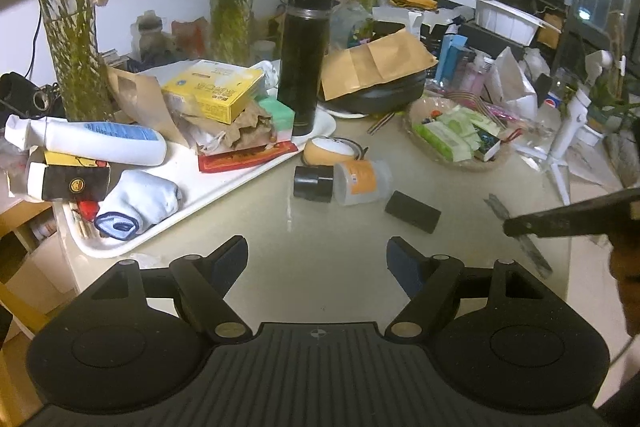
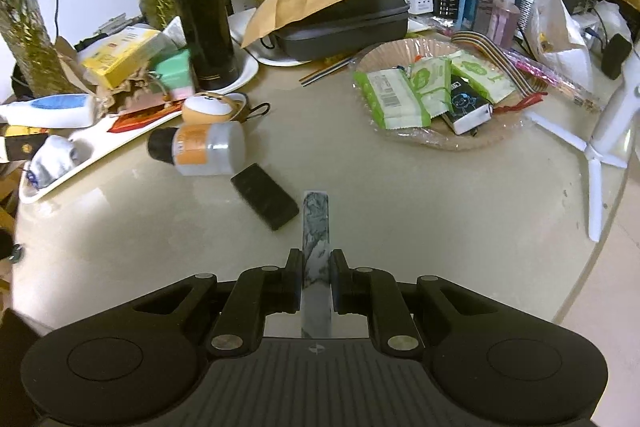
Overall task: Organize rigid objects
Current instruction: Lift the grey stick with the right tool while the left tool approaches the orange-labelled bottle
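Marbled grey-and-white flat strip (image 2: 316,259), long and narrow, sits pinched between the fingers of the right gripper (image 2: 316,281); it sticks out forward past the fingertips, lifted above the glossy cream table (image 2: 440,211). In the left wrist view the same strip (image 1: 532,255) shows at the right edge, clamped under the dark right fingers (image 1: 560,221).

The left gripper (image 1: 318,261) hangs over a bare part of the table with its fingers spread wide and nothing between them.

Just ahead of the strip lies a flat black rectangular block (image 2: 264,201), and touching its far end is a clear plastic bottle with an orange label and black cap (image 2: 200,149), lying on its side. Behind the bottle rests a small tan-and-white rounded pouch with a dark loop (image 2: 212,109).

To the left, a white plastic tray (image 1: 208,183) carries a rolled white sock with blue trim (image 1: 136,205), a white tube with a blue label (image 1: 92,141), a yellow cardboard box (image 1: 216,91) on crumpled brown paper, and a tall black flask (image 1: 304,59) standing upright.

To the right stands a shallow round woven basket (image 2: 440,139) lined with clear film, holding green-and-white packets (image 2: 400,99). A white folding tripod stand (image 2: 608,147) is near the table's right rim.
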`<state>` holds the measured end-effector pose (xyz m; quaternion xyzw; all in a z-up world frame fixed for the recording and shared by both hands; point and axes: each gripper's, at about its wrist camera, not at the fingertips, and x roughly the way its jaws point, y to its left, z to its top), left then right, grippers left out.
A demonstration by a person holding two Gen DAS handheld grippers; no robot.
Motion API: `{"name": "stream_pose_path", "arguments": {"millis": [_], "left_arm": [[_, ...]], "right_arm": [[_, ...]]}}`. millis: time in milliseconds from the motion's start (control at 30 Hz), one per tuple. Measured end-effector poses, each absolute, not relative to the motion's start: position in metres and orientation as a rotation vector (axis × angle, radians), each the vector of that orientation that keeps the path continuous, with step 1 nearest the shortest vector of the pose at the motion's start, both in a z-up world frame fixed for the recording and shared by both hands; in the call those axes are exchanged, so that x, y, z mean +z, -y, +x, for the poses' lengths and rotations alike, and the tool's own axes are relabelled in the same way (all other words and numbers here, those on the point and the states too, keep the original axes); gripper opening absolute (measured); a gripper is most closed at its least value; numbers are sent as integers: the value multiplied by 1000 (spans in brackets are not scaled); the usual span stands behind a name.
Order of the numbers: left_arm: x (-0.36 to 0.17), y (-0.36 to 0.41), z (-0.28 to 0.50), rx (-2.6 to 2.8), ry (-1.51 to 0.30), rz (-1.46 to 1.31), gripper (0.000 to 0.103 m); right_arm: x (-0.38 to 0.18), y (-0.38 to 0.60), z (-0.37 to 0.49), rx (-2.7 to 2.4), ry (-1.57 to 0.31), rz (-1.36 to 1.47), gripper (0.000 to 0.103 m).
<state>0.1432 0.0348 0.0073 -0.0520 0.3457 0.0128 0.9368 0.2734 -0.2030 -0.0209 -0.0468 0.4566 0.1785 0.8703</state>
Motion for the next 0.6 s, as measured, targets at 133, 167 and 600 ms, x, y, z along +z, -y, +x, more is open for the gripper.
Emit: {"name": "stream_pose_path", "arguments": {"millis": [133, 167, 600], "left_arm": [[11, -40, 151, -14, -725, -113, 76], [13, -41, 153, -18, -724, -108, 76], [9, -48, 189, 1, -737, -55, 77]], "right_arm": [[-11, 210, 257, 384, -941, -70, 16], [-9, 211, 253, 387, -937, -62, 16], [5, 219, 205, 467, -930, 2, 16]]}}
